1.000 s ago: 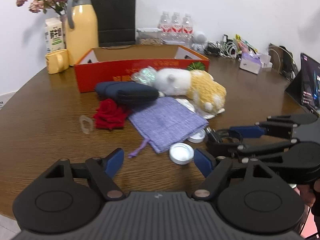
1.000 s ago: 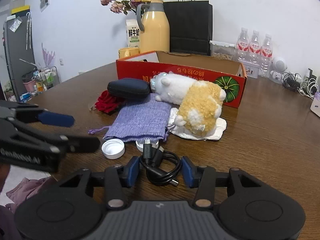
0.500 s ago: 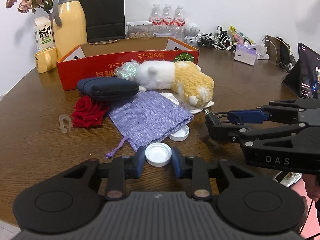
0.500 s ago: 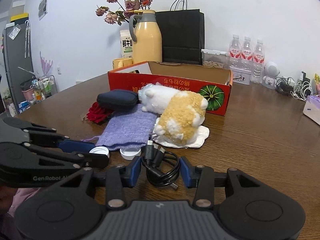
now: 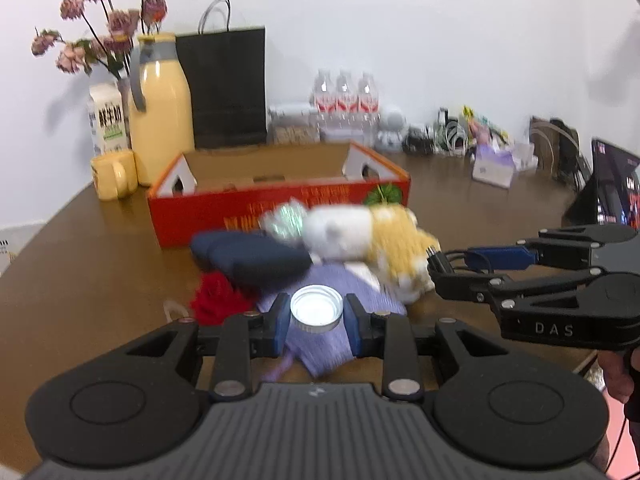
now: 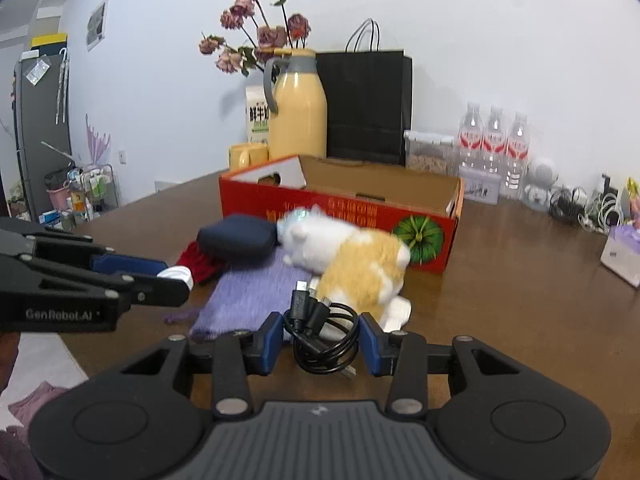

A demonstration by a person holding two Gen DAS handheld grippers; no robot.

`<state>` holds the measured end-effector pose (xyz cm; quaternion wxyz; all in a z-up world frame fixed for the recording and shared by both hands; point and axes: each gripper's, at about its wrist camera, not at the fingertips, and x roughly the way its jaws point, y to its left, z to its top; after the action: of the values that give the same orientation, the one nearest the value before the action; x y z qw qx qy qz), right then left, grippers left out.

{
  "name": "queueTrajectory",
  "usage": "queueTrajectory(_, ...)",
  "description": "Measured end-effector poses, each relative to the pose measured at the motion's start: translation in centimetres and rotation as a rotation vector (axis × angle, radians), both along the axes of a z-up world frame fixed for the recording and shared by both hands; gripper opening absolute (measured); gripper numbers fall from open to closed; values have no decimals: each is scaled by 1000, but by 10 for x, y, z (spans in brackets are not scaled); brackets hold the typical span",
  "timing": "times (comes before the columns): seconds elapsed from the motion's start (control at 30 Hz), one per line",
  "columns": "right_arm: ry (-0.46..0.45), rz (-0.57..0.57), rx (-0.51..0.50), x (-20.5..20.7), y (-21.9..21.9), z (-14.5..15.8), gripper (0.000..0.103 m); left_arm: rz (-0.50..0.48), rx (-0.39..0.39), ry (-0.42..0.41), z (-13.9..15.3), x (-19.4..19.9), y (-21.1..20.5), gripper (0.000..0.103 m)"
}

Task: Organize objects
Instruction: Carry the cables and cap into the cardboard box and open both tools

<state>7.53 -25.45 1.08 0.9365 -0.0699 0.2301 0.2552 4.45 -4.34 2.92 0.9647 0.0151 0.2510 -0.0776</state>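
The left gripper (image 5: 317, 316) pinches a white cap (image 5: 317, 309) by its rim, lifted above the purple pouch (image 5: 340, 344); light and stiff, it looks apt to slip. The right gripper (image 6: 320, 338) clamps a coiled black cable (image 6: 324, 334), springy, best held across the coil. The red box (image 6: 360, 216) lies at twelve o'clock. Only the right view shows the cable's plugs; only the left view shows the cap's hollow.

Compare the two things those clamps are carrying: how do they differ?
The left tool pinches a small round white plastic cap, rigid and flat. The right tool squeezes a coiled black USB cable, floppy, looped and bulkier, plugs poking up. Both are lifted above the brown wooden table.
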Motion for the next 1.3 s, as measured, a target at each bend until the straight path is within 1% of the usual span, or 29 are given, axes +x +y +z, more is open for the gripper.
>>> queueTrajectory(0.13,-50,7,0,12,6,17,40,19,-7,-55,16,16,8,29)
queueTrajectory(0.27,-97,12,-1,34,18,35,40,48,-19,-113,33,39,19,29)
queueTrajectory(0.43,-136,20,-1,75,41,53,40,65,-31,-156,48,82,31,29)
queueTrajectory(0.63,-127,18,-19,138,73,58,40,86,-41,-166,50,145,44,29)
queueTrajectory(0.73,-101,14,-27,174,88,56,40,101,-51,-147,47,179,52,29)
queueTrajectory(0.87,-71,15,-54,213,108,48,40,126,-40,-100,38,219,59,29)
queueTrajectory(1.0,-9,1,-70,245,118,33,40,157,-36,-49,28,250,64,29)
queueTrajectory(1.07,40,-11,-73,259,119,22,40,172,-44,-20,21,259,66,29)
queueTrajectory(1.17,98,-13,-63,269,117,11,40,174,-24,38,7,267,66,29)
queueTrajectory(1.23,102,-9,-56,269,115,11,40,175,-11,68,1,270,65,29)
queueTrajectory(1.3,113,-13,-74,269,117,9,40,170,-6,86,-4,272,65,29)
